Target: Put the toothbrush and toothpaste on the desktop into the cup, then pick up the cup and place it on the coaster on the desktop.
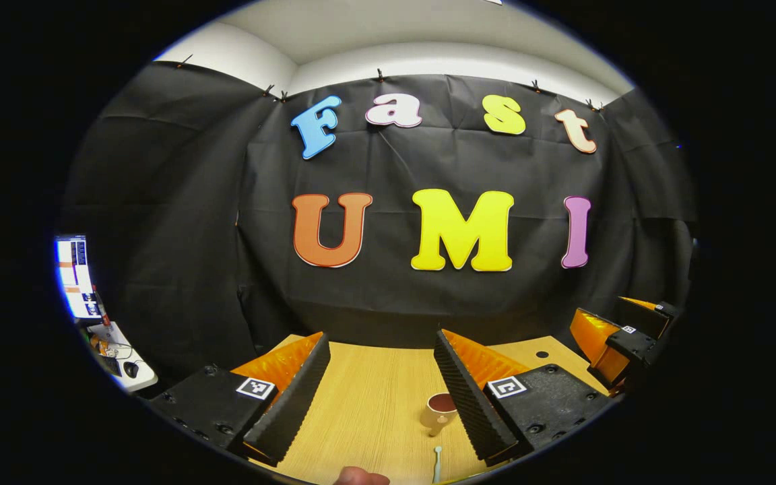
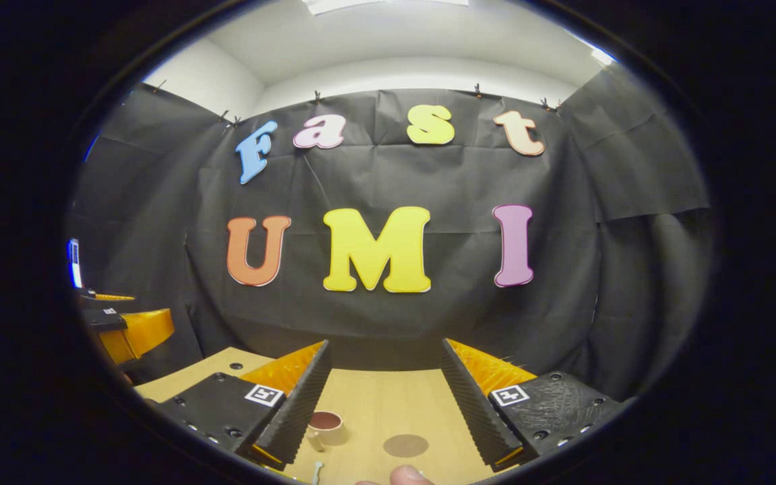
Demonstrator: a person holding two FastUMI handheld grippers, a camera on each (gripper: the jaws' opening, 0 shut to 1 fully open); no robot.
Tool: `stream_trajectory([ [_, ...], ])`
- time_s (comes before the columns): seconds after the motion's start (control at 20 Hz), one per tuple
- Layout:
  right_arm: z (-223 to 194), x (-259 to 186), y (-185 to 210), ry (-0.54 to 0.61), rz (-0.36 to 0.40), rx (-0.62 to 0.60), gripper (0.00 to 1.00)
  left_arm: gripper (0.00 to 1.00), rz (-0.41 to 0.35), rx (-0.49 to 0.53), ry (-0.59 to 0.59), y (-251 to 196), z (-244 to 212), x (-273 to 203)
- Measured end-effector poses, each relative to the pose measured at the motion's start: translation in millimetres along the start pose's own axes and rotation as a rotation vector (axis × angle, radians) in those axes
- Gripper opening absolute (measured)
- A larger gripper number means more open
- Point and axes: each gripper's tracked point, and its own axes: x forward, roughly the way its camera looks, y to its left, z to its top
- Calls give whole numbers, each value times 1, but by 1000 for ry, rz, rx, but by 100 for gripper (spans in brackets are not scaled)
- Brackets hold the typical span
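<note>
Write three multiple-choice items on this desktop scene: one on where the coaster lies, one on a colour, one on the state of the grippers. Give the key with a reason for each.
1. In the right gripper view, where does the coaster lie relative to the cup?
A. Under the cup
B. On the desktop, to the right of the cup and apart from it
C. Inside the cup

2. What colour is the inside of the cup?
A. Bright green
B. Reddish brown
C. Blue

3. How do the left gripper and right gripper stand?
A. Both open, holding nothing
B. Both shut on the cup
C. One shut on the coaster

Key: 1 B, bare wood shows between cup and coaster. 2 B, the cup's interior shows reddish brown in both views. 3 A, each gripper's fingers stand wide apart with only desktop between them.
</note>
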Motion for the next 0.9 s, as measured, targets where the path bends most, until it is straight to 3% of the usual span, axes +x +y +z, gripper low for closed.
stream_trajectory([
  [0.35,-41,-17,-43,123,-34,-32,96,98,-79,19,99,-27,-48,-5],
  [0.6,-94,-32,-75,274,-39,-63,96,99,-132,1,312,-53,-119,-20],
  [0.9,-178,-46,-76,544,18,-52,96,99,-168,-30,607,-74,-195,-44],
])
